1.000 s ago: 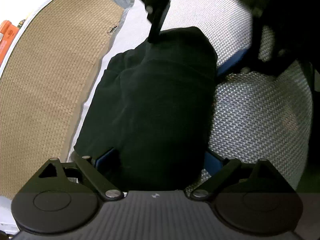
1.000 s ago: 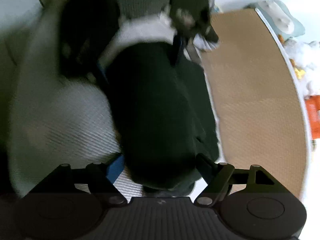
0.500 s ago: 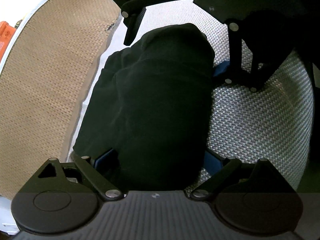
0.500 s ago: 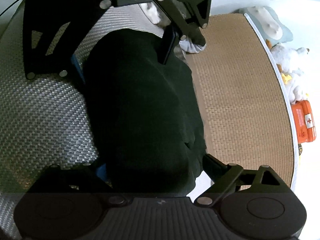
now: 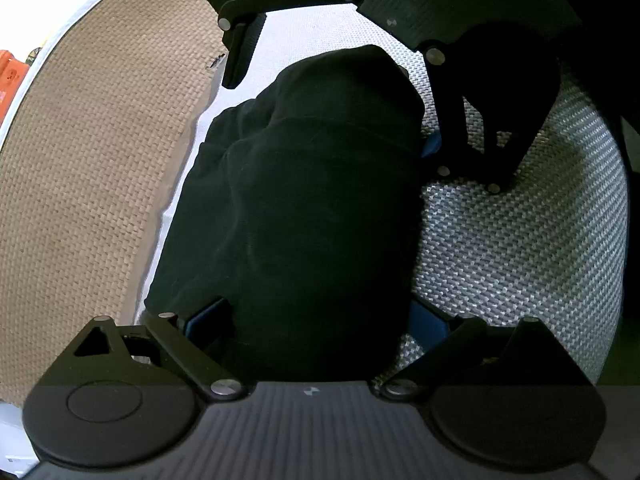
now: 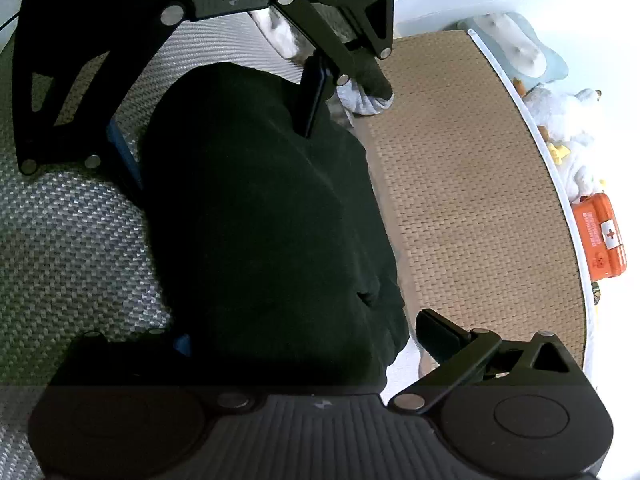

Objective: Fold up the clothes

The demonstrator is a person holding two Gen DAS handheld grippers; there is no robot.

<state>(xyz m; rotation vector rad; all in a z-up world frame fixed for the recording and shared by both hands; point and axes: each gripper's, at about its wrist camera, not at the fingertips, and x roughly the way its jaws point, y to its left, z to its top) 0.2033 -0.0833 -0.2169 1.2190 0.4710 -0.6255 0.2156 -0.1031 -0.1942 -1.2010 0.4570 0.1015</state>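
Note:
A black garment (image 5: 312,200) lies bunched into a long thick bundle on a grey woven cushion (image 5: 500,260). My left gripper (image 5: 318,320) is open and straddles the near end, with a blue pad at each side of the cloth. At the far end my right gripper (image 5: 334,112) faces it, open. In the right wrist view the garment (image 6: 260,220) fills the middle. There the right gripper (image 6: 308,340) has its left finger hidden by cloth and its right finger clear of the bundle. The left gripper (image 6: 216,136) spans the far end.
A tan woven mat (image 6: 472,200) runs beside the bundle. Past its white rim lie an orange first-aid case (image 6: 600,236) and a white plush toy (image 6: 568,120). A grey cloth (image 6: 364,100) lies near the left gripper. The grey cushion (image 6: 72,248) extends on the other side.
The right gripper has come closer and lower over the far end of the bundle, and its view is no longer blurred. The left gripper and the garment have hardly moved.

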